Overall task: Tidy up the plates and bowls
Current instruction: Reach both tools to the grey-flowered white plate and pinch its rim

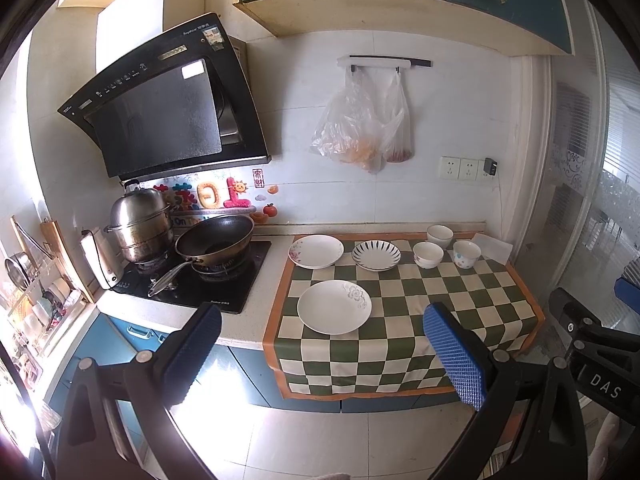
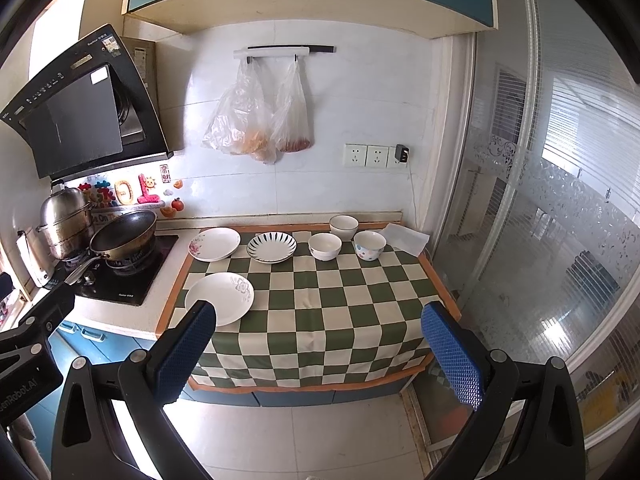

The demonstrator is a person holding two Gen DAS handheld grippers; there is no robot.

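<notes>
So nothing was in hand yet. The left gripper (image 1: pixel 324 344) hung well back from the counter, jaws spread wide and empty; the right gripper (image 2: pixel 320 344) sat the same, wide open, holding nothing. On the checked cloth (image 1: pixel 452 304) everything lay apart: a white plate (image 1: pixel 334 307) alone at the near left, a flowered plate (image 1: pixel 316 251) and a striped plate (image 1: pixel 376 255) side by side along the back, then three bowls to the right. One bowl (image 1: pixel 428 255) stood just beside the striped plate, another (image 1: pixel 440 236) behind it against the wall, and a dotted bowl (image 1: pixel 467 253) furthest right. By my read, this was the approach, the very start, with no stacking done. The next move probably called for closing in on a plate's rim, likely the near white one, coming low enough for one finger to slip under the lip. Thin rims on cloth could slide, so a slow pinch would suit.
</notes>
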